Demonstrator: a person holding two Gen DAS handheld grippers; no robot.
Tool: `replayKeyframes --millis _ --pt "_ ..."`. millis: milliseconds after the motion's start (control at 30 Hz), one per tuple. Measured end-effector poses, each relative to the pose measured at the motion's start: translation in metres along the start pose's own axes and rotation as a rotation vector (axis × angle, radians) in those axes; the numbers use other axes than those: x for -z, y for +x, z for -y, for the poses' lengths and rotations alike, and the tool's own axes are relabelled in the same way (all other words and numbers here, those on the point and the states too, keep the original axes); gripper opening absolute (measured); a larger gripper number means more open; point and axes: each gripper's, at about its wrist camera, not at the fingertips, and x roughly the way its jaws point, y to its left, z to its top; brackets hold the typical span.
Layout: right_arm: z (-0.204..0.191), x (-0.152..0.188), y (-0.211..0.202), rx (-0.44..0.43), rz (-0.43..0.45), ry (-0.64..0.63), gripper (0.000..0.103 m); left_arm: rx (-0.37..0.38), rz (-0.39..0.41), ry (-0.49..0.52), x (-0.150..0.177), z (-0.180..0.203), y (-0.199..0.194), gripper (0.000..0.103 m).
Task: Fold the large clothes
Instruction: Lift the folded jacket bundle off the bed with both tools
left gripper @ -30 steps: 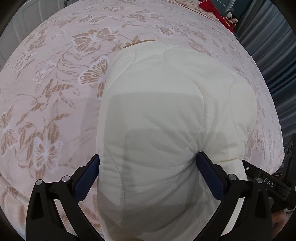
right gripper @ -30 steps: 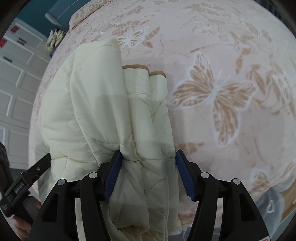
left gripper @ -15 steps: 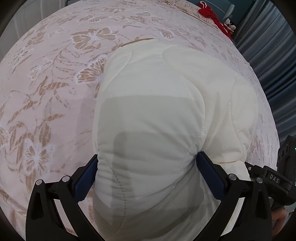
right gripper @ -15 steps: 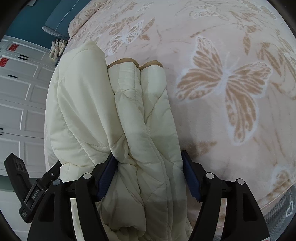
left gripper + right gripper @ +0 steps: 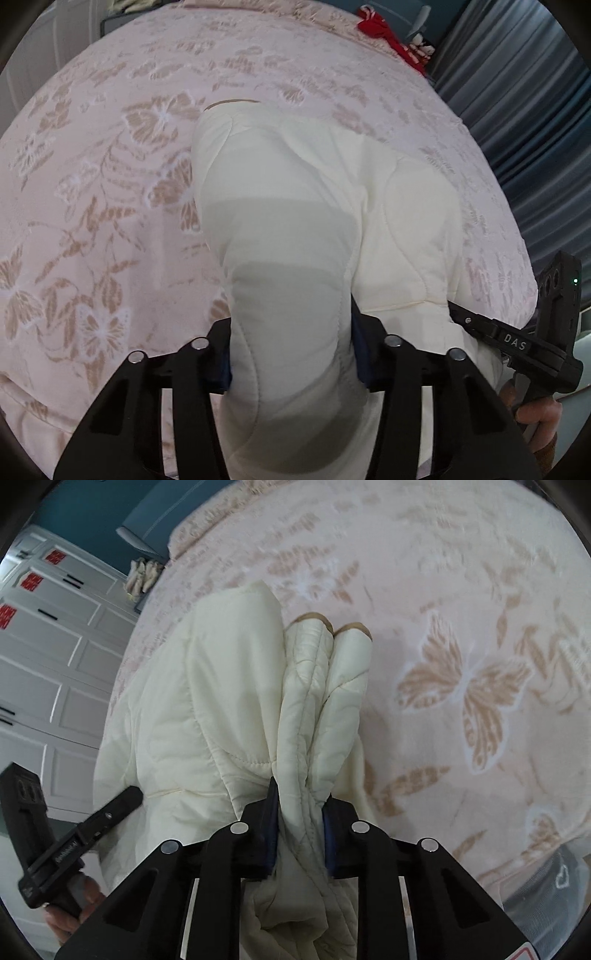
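Note:
A cream quilted garment point(image 5: 314, 206) lies folded into a thick bundle on the bed, with tan-trimmed ends point(image 5: 332, 627) at its far side. My left gripper point(image 5: 291, 356) has its jaws closing, and the blue pads pinch a fat fold at the bundle's near edge. In the right wrist view my right gripper point(image 5: 300, 823) is also closing, its pads squeezing a narrow bunch of quilted layers point(image 5: 317, 709). Each view shows the other gripper beside the bundle, held by a hand point(image 5: 535, 413).
The bundle rests on a pink bedspread with tan butterflies point(image 5: 110, 192). A red cloth point(image 5: 384, 33) lies at the far corner by blue-grey curtains point(image 5: 535, 110). White wardrobe doors point(image 5: 44, 664) stand on the left of the right wrist view.
Both pairs of jaws stood wide around the fabric and have closed in on it. Both grippers have risen a little, gathering the near edge into tight folds.

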Motion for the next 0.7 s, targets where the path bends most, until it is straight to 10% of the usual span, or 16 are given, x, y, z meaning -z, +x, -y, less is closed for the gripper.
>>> replayKeyframes --millis 700 --pt "-0.102 -0.006 -0.138 0.011 0.394 -0.188 0.019 -0.019 0.365 0.242 -0.05 0.05 -0.155 0.042"
